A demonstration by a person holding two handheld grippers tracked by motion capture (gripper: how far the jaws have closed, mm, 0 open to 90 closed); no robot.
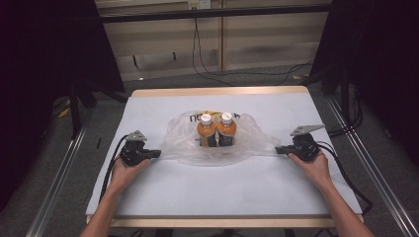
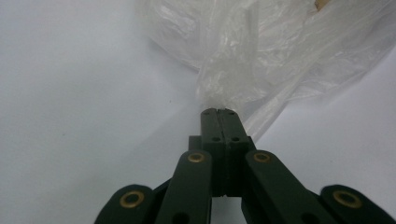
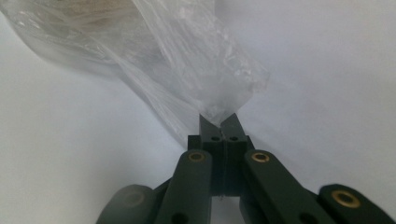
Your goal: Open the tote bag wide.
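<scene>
A clear plastic bag [image 1: 185,138] lies spread in the middle of the white table [image 1: 222,182]. Two orange bottles [image 1: 217,129] with white caps stand upright side by side inside it. My left gripper [image 1: 157,153] is shut on the bag's left handle [image 2: 224,88], which is pulled out flat to the left. My right gripper [image 1: 278,150] is shut on the bag's right handle [image 3: 219,79], stretched out to the right. In both gripper views the jaws are pressed together with film pinched at the tips [image 2: 218,112] [image 3: 217,122].
A yellow printed item [image 1: 210,114] shows through the bag behind the bottles. Black cables [image 1: 346,173] trail from each gripper over the table edges. Metal rails [image 1: 59,173] run along both sides of the table, and dark stands flank it.
</scene>
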